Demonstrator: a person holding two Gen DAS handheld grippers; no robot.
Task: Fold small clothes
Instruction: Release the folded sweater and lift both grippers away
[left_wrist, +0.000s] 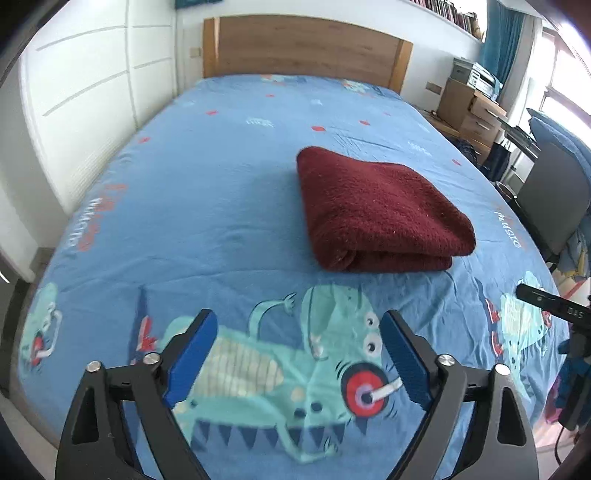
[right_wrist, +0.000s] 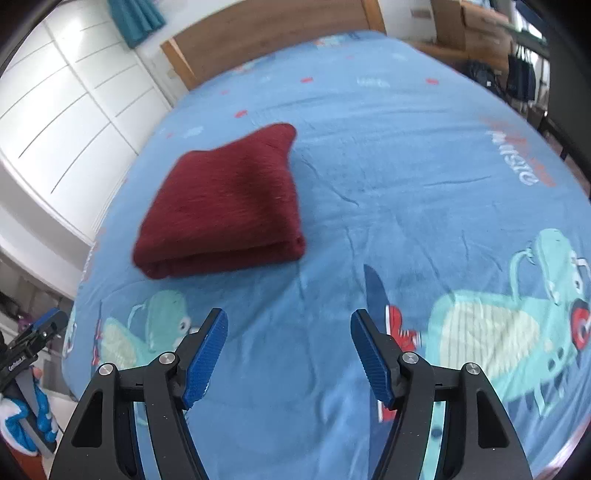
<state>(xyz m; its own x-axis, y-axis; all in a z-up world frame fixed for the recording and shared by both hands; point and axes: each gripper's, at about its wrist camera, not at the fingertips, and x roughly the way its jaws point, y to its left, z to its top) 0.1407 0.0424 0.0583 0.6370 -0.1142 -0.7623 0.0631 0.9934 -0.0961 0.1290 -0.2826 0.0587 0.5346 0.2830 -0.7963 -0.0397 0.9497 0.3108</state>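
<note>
A dark red knitted garment (left_wrist: 376, 210) lies folded into a thick rectangle on the blue cartoon-print bed sheet (left_wrist: 221, 192), its layered edge turned toward me. In the left wrist view my left gripper (left_wrist: 297, 325) hangs open above the sheet, nearer me than the garment and apart from it, with nothing between its blue pads (left_wrist: 192, 358). In the right wrist view the folded garment (right_wrist: 225, 206) sits up and to the left of my right gripper (right_wrist: 290, 325), which is open and empty over bare sheet (right_wrist: 388, 166).
A wooden headboard (left_wrist: 306, 48) closes the far end of the bed. White wardrobe doors (left_wrist: 85, 96) run along the left. Wooden drawers (left_wrist: 476, 114) and a dark chair (left_wrist: 554, 199) stand on the right. The other gripper (left_wrist: 546, 302) shows at the right edge.
</note>
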